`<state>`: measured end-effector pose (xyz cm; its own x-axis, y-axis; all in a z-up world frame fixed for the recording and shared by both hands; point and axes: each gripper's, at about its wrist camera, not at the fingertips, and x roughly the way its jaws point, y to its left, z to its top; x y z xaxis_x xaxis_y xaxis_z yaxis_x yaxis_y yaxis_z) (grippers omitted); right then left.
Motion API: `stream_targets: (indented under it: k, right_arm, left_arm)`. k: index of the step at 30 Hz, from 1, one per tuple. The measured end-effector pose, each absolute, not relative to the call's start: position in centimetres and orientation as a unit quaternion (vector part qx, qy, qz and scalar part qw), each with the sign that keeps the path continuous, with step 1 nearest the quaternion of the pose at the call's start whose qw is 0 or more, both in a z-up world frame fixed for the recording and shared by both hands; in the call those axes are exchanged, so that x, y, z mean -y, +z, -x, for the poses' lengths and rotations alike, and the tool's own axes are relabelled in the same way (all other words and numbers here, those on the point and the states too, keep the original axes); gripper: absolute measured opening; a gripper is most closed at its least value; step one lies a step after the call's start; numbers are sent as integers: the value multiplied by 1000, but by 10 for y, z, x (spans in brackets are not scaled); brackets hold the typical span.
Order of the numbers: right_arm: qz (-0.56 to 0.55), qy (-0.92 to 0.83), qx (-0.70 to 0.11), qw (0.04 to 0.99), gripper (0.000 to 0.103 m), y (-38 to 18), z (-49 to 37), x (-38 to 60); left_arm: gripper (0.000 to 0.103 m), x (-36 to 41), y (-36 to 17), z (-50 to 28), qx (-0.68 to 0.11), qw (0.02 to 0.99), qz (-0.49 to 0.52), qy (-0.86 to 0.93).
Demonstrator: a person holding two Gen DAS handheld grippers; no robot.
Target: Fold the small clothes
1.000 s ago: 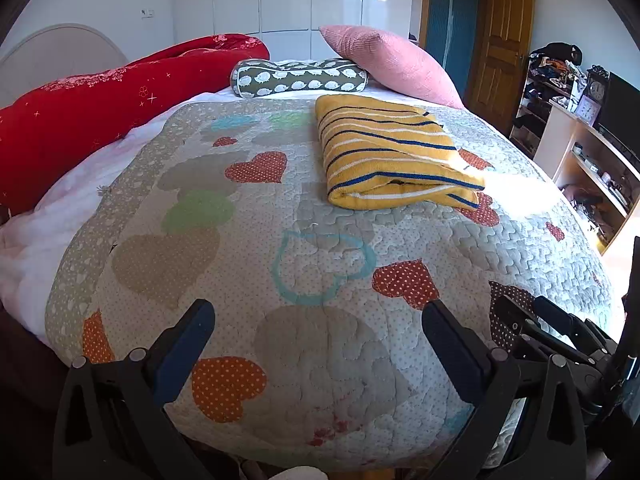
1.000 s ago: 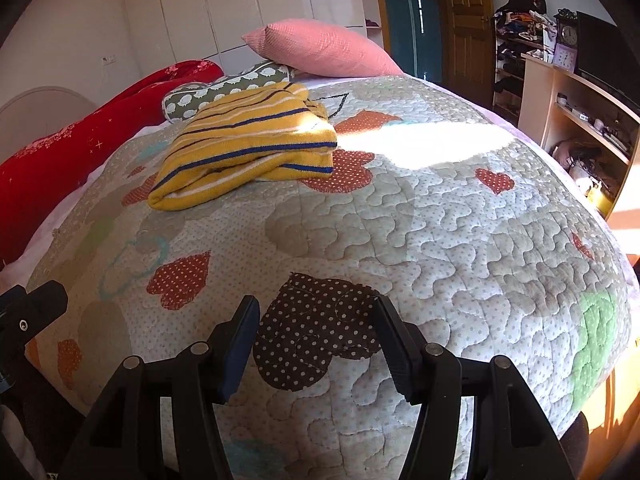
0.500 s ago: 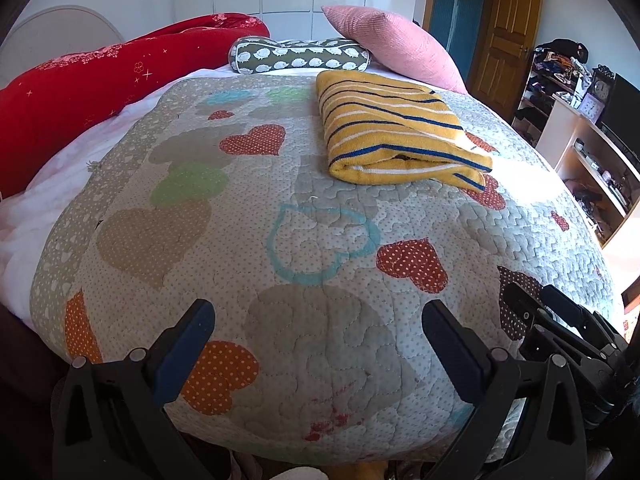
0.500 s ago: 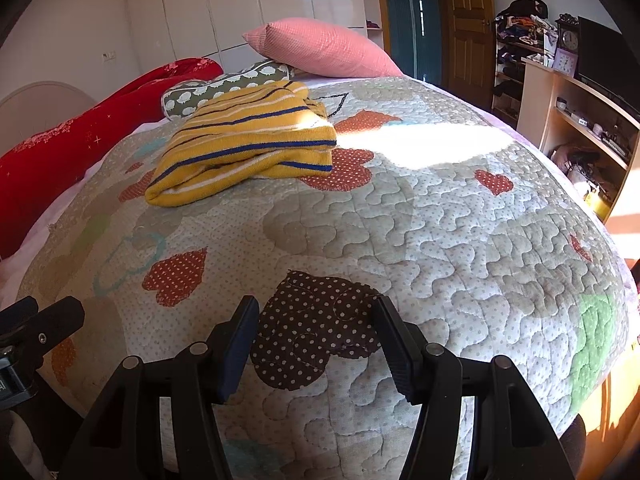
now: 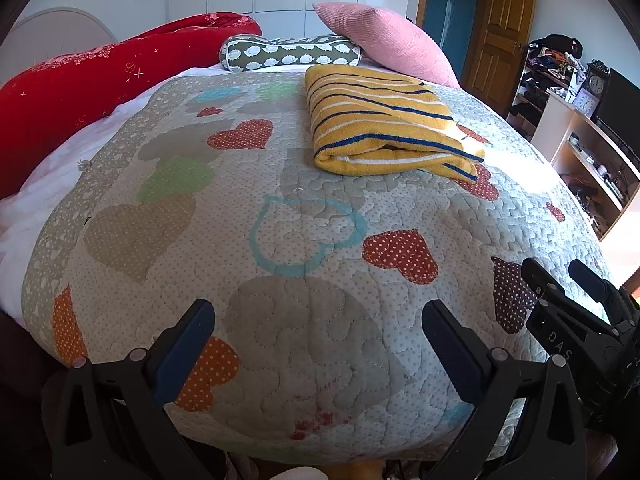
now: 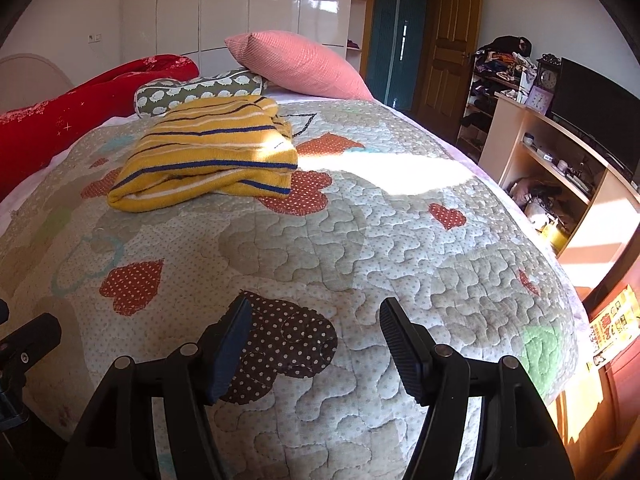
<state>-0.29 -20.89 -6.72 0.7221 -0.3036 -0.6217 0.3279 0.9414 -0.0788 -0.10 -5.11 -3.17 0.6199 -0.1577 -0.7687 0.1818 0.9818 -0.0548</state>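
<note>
While the left hand-held gripper (image 5: 318,338) hangs over the near edge of the bed, its two blue-padded fingers (image 5: 185,346) stand wide apart with nothing but quilt (image 5: 304,320) between them, so it is released. From this left view the folded yellow striped sweater (image 5: 384,128) lies on the far half of the quilt, toward the right, well apart from the fingers. Behind it a pink pillow (image 5: 380,38) leans against a green bolster with white shapes (image 5: 288,53), and a red blanket (image 5: 100,80) runs along the left side of the bed. At the lower right the right hand-held gripper (image 5: 560,280) shows as a black frame over a brown dotted heart (image 5: 510,296).

From the right view, the right hand-held gripper (image 6: 314,346) is also released: its jaws have just been opening, and only the brown dotted heart patch (image 6: 288,344) of the quilt (image 6: 400,240) lies between them. The sweater (image 6: 208,160) sits farther up the bed on the left, partly in sunlight, just in front of the bolster (image 6: 192,92) and the pink pillow (image 6: 296,66). A wooden shelf unit (image 6: 560,152) with a dark screen (image 6: 596,108) stands to the right of the bed, near a brown door (image 6: 452,48).
</note>
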Motion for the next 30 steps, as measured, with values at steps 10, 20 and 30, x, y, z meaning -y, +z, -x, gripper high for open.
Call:
stream_targets:
  k: [10,20,30]
  right_arm:
    - [14,-169,-303,938,77,-48,-4,202]
    - [9,-164,-257,952,80,-31,14,204]
    - [4,-160,-114,981,102,8,54,197]
  left_arm:
    - [103,64,-21,11,-399,912,-41,-82]
    - [103,67,-2,24,-362,928,-32,-80]
    - [103,73,29,49,-294,952,-52,-66]
